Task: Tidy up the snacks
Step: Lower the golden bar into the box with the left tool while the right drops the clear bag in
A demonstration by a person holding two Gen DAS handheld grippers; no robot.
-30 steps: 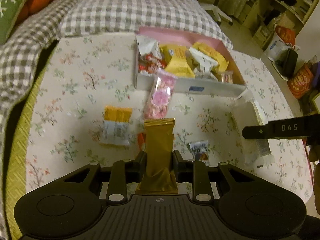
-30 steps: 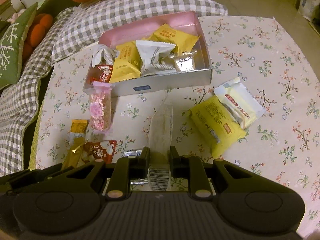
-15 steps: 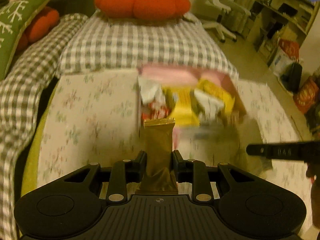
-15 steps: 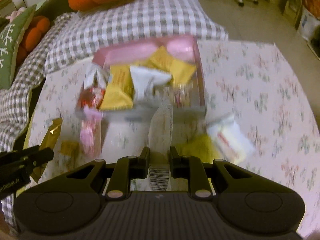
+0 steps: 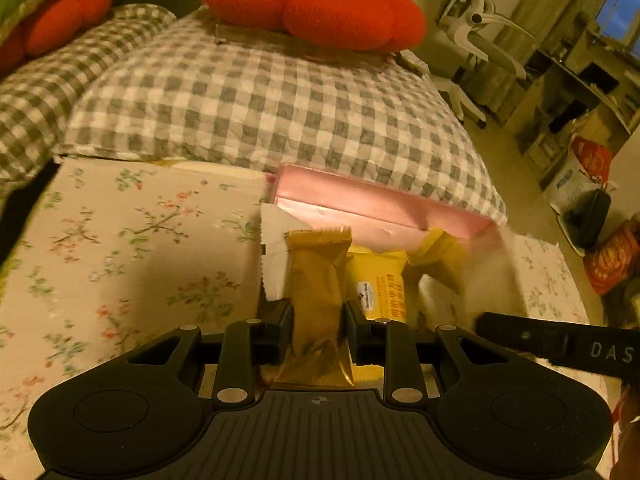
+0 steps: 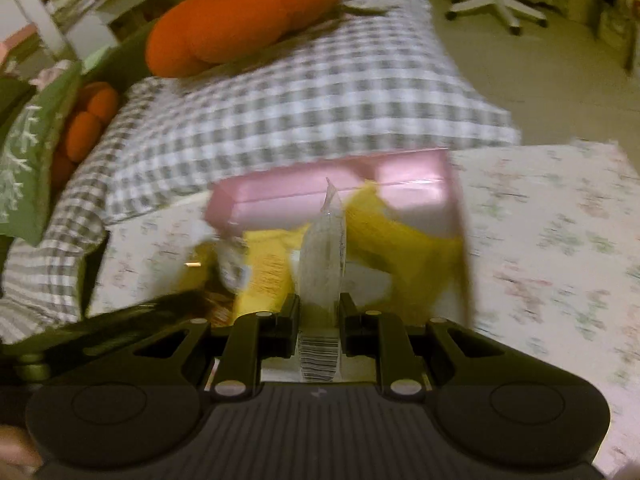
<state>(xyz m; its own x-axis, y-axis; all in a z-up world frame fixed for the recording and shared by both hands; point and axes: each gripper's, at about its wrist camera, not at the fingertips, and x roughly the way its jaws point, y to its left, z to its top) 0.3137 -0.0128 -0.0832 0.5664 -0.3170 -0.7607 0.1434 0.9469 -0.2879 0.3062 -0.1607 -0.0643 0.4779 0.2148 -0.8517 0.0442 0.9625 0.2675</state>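
My left gripper [image 5: 318, 320] is shut on a gold-wrapped snack bar [image 5: 318, 280] that stands upright between its pads. It hovers over the near left part of the pink box [image 5: 380, 200], which holds yellow packets [image 5: 380, 284] and a white packet [image 5: 274, 256]. In the right wrist view my right gripper [image 6: 319, 316] is shut on a clear, whitish snack packet [image 6: 322, 260] with a barcode at its lower end. That packet hangs over the middle of the pink box [image 6: 304, 196], above yellow packets [image 6: 400, 248]. The right view is blurred. The right gripper's black side [image 5: 560, 346] shows at the right of the left view.
The box sits on a floral cloth [image 5: 120, 248] at its far edge. Behind it lie a grey checked cushion [image 5: 260, 96] and an orange pumpkin pillow [image 5: 312, 0]. A white swivel chair [image 5: 476, 36] and shelves stand on the floor to the right.
Both grippers have travelled forward from over the loose snacks on the cloth to above the pink box. Each still grips its packet. The box now fills the near middle of both views.
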